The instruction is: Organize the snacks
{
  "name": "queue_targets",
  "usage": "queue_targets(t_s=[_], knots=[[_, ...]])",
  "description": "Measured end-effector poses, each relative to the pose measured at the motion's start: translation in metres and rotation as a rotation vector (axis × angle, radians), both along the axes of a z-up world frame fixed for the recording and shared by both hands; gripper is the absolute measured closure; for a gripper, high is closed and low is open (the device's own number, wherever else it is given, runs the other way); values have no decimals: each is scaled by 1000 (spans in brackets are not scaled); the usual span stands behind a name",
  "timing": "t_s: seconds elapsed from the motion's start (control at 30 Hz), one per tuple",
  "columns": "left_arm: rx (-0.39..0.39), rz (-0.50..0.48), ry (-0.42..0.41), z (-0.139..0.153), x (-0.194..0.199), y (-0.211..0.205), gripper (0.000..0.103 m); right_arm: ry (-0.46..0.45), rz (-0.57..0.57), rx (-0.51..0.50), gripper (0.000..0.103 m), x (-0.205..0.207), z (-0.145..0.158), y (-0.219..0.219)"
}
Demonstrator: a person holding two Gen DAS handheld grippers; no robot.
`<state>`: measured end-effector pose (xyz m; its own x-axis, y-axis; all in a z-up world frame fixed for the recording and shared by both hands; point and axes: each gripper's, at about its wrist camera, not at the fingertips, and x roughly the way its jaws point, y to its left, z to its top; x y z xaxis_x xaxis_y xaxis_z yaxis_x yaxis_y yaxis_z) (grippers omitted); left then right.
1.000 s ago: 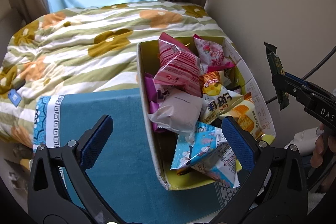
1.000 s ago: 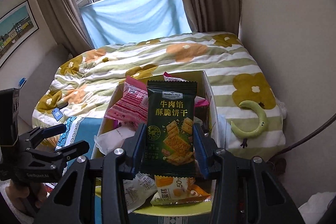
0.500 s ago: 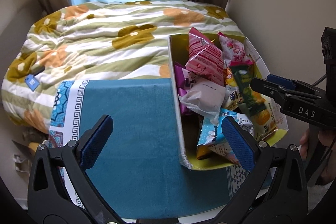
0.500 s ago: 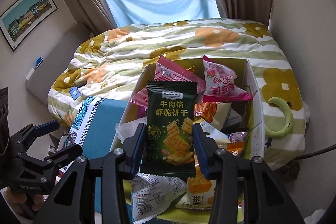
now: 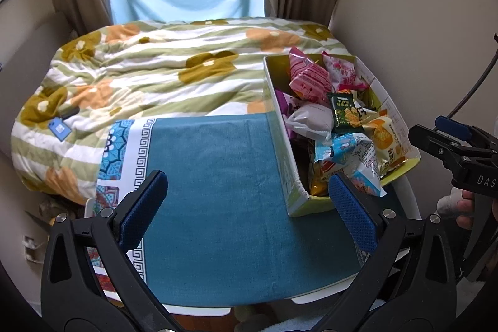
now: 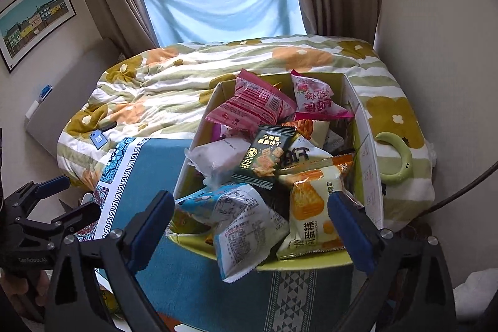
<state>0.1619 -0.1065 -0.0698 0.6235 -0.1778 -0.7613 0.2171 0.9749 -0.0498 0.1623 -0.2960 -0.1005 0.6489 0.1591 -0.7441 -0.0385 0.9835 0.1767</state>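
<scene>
A cardboard box [image 6: 367, 164] with a yellow-green inside stands on a teal cloth [image 5: 211, 176] and holds several snack packets. A dark green cracker packet [image 6: 267, 154] lies loose on top of the pile, between a white packet and an orange one; the left wrist view shows the same green packet [image 5: 344, 112]. My right gripper [image 6: 249, 207] hovers over the box's near end. Its jaws are opening and its pads press on nothing. My left gripper [image 5: 247, 189] is open and empty above the teal cloth, left of the box [image 5: 281, 145].
A bed with a flowered quilt [image 5: 155, 73] lies behind the cloth and the box. A pale wall [image 5: 420, 21] runs close along the box's right side. A green crescent-shaped thing [image 6: 398, 157] rests on the quilt right of the box. A dark cable [image 6: 460, 192] hangs there too.
The right gripper has opened and let go of the green cracker packet, which now lies on the pile in the box. The left gripper has drawn back and left, away from the box.
</scene>
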Motion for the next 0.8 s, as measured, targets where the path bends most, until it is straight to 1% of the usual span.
queue_targets(t_s=[0.13,0.23,0.37,0.57,0.67,0.8], knots=[[1,-5,-94,30,-34,20,0,-76,-33,-39,5,-36,26,17],[3,8,-163,53,-64,35,0,-128,-64,-57,5,-67,47,31],[-2,39,-251,72,-106,56,0,-182,-91,-90,5,-107,69,52],[0,76,-332,81,-156,79,0,-274,-133,-132,4,-158,85,81],[-5,91,-358,83,-174,87,0,-298,-147,-162,4,-175,86,95],[9,98,-373,84,-185,93,0,-306,-163,-192,4,-188,81,109]])
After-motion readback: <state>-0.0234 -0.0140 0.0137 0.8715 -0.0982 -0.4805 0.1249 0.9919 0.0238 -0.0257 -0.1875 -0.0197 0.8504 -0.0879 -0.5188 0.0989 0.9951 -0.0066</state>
